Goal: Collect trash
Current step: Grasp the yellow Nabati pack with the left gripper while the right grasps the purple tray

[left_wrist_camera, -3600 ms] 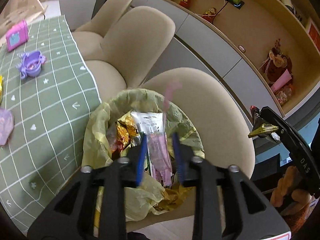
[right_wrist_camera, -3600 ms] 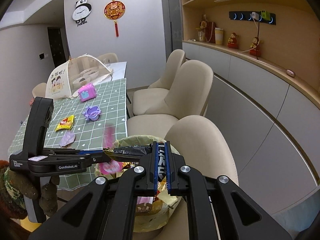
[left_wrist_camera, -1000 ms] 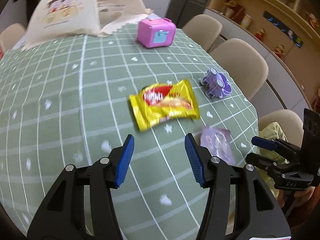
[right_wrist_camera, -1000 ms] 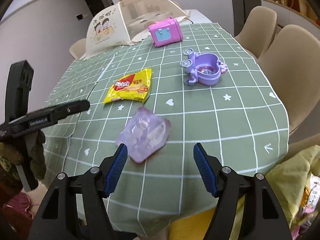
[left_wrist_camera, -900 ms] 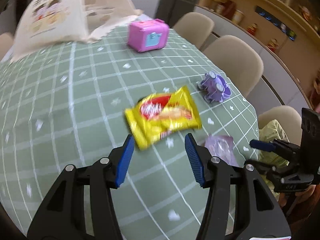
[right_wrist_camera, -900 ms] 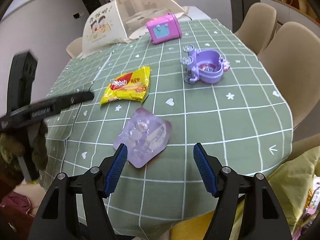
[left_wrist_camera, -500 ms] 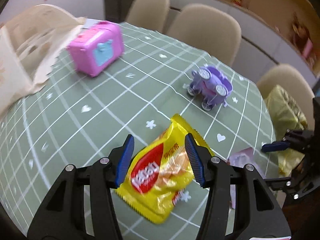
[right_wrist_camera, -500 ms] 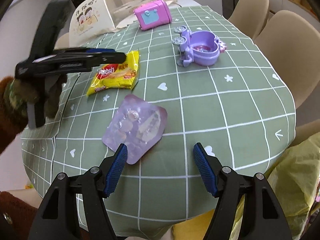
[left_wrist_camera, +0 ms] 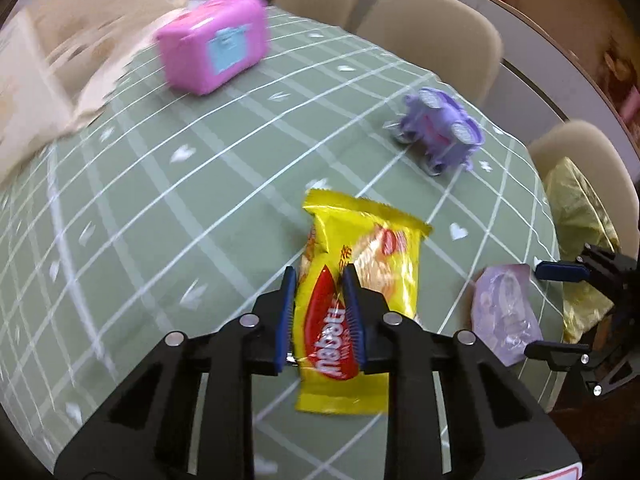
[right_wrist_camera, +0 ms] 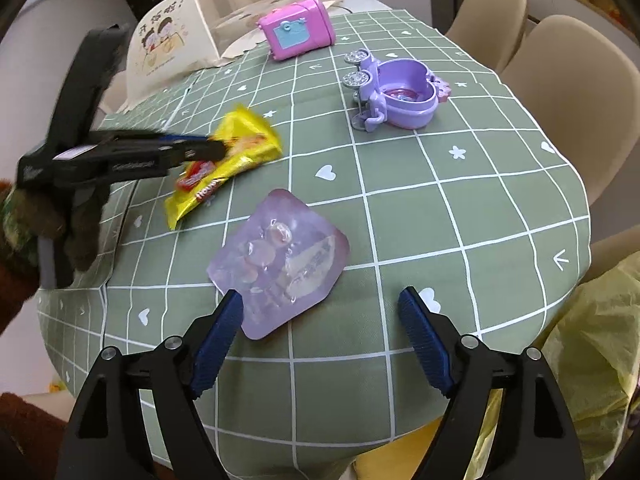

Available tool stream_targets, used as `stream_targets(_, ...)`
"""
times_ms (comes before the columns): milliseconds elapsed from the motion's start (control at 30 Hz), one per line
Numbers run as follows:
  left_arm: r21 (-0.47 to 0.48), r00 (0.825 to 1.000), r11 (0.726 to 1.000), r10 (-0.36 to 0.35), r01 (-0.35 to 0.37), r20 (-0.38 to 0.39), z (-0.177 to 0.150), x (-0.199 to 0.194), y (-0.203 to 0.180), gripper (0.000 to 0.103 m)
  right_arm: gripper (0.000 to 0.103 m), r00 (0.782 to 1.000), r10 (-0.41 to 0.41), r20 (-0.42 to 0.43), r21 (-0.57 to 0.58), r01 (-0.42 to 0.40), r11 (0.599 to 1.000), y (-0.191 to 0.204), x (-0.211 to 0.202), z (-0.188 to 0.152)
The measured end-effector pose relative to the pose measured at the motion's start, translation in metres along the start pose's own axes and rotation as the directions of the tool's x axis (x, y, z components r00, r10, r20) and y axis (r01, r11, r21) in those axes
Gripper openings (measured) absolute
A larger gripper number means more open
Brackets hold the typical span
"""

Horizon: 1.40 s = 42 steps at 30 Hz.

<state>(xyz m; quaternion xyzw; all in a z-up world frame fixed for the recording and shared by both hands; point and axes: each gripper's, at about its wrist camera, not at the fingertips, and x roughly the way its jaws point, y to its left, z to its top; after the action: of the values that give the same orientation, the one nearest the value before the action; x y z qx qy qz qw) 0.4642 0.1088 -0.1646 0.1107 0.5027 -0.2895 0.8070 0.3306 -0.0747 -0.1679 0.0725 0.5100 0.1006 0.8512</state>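
My left gripper (left_wrist_camera: 320, 312) is shut on a yellow snack wrapper (left_wrist_camera: 360, 280) with a red logo and holds it just above the green checked tablecloth (left_wrist_camera: 160, 208). In the right wrist view the left gripper (right_wrist_camera: 216, 148) pinches the same wrapper (right_wrist_camera: 236, 152). My right gripper (right_wrist_camera: 320, 336) is open and empty, just short of a flat purple plastic package (right_wrist_camera: 280, 260) on the cloth. That package also shows in the left wrist view (left_wrist_camera: 504, 312). A yellow trash bag (right_wrist_camera: 592, 320) sits beyond the table's right edge.
A purple toy carriage (right_wrist_camera: 392, 92) and a pink toy case (right_wrist_camera: 298, 32) stand farther back on the table. A mesh food cover (right_wrist_camera: 200, 28) is at the far left. Beige chairs (right_wrist_camera: 560, 96) line the right side.
My left gripper moved forward over the yellow wrapper and shut on it. My right gripper came closer to the purple package and stayed open.
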Motion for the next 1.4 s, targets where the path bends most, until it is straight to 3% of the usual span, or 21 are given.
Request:
stream_targets(167,-0.130,0.997,0.988,0.082,-0.080,0.009,-0.029,-0.021,0.025,0.022,0.076,0.999,-0.040,-0.003,-0.071,0.040,0.997,0.011,0.006,0.004)
stream_targets(300,-0.263,0.997,0.963,0.072,-0.066,0.015,-0.052,-0.034,0.047,0.025,0.076,0.998,-0.070,0.002,-0.168,0.070,0.983,0.030,0.017,0.008)
stream_targets(433,-0.316,0.998,0.947,0.068,-0.058,0.019,-0.064,-0.042,0.054,0.033,0.073,0.997,-0.074,0.008,-0.243,0.073,0.967,0.050,0.026,0.013)
stream_targets(533,-0.349,0.997,0.936,0.067,-0.054,0.024,-0.071,-0.047,0.054,0.037,0.059,0.997,-0.073,0.010,-0.293,0.073,0.953,0.064,0.031,0.018)
stream_targets(700,-0.402,0.999,0.915,0.041,-0.024,0.035,-0.076,-0.048,0.055,0.038,0.025,0.999,-0.041,-0.013,-0.271,0.035,0.962,0.062,0.035,0.035)
stream_targets(767,-0.413,0.999,0.911,0.037,-0.018,0.037,-0.077,-0.047,0.056,0.038,0.017,0.999,-0.027,-0.030,-0.250,0.018,0.968,0.057,0.036,0.042)
stream_targets(967,-0.438,0.998,0.898,0.056,-0.034,0.038,-0.067,-0.042,0.055,0.038,0.008,0.999,-0.017,-0.035,-0.257,0.008,0.966,0.058,0.034,0.046)
stream_targets(1033,-0.433,0.997,0.900,0.064,-0.045,0.031,-0.062,-0.040,0.052,0.035,0.007,1.000,-0.013,-0.021,-0.262,0.007,0.965,0.059,0.029,0.046)
stream_targets(1067,-0.429,0.997,0.902,0.065,-0.046,0.029,-0.060,-0.039,0.050,0.022,0.006,1.000,-0.009,-0.018,-0.261,0.004,0.965,0.059,0.028,0.046)
stream_targets(1167,-0.409,0.997,0.911,0.069,-0.049,0.034,-0.056,-0.040,0.044,0.014,0.006,1.000,0.005,-0.007,-0.253,-0.007,0.967,0.060,0.021,0.047)
stream_targets(1400,-0.393,0.994,0.918,0.082,-0.049,0.068,-0.053,-0.056,0.031,0.013,0.005,0.999,0.010,0.048,-0.242,0.002,0.970,0.056,-0.005,0.052)
